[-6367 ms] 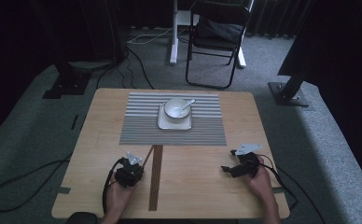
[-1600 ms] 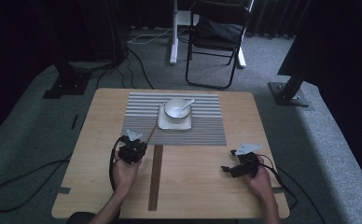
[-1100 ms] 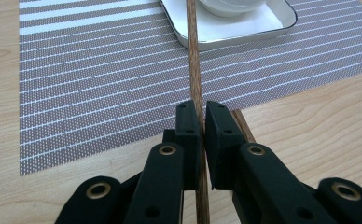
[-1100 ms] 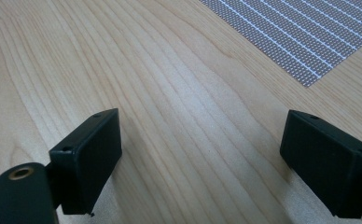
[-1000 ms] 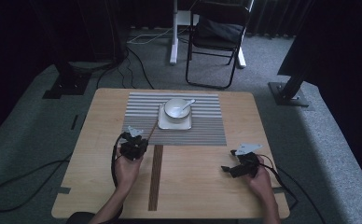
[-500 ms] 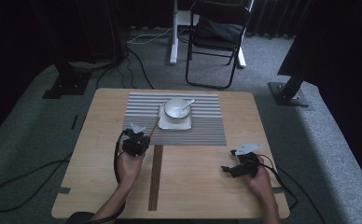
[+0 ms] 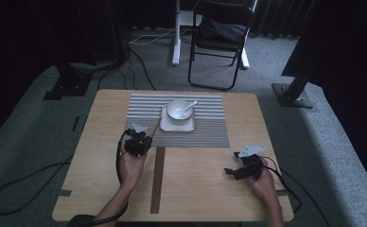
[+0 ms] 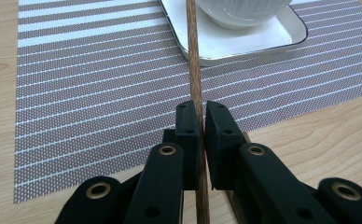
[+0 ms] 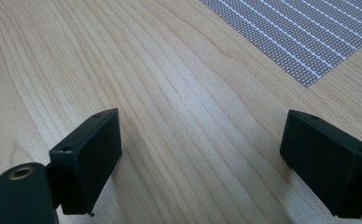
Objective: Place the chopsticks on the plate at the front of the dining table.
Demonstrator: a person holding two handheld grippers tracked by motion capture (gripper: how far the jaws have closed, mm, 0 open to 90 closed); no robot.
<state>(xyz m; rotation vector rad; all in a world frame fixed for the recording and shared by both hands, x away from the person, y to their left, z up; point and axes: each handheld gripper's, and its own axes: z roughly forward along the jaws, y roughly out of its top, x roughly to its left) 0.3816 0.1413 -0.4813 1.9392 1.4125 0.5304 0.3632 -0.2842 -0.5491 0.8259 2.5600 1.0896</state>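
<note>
My left gripper [image 7: 143,138] [image 8: 198,111] is shut on a thin brown wooden stick [image 8: 191,56], which runs up between the jaws toward a white square plate [image 8: 281,35]. The stick's far end reaches over the plate's near rim, beside a white ribbed bowl [image 8: 240,11]. In the high view the bowl [image 7: 178,109] holds a white spoon [image 7: 189,104] and sits on the plate [image 7: 165,126] on a striped placemat [image 7: 205,130]. My right gripper [image 7: 230,170] [image 9: 200,154] rests low over bare wood at the table's right front, open with nothing between the jaws.
A long dark brown strip [image 7: 157,179] lies on the wooden table [image 7: 210,203] from the placemat's near edge toward the front. Beyond the table stand a black folding chair [image 7: 219,33], a white post and black stand bases. Cables trail on the floor at left.
My left gripper has moved forward and slightly right with the stick, from the bare wood to the placemat's near left edge by the plate. The right gripper has stayed put.
</note>
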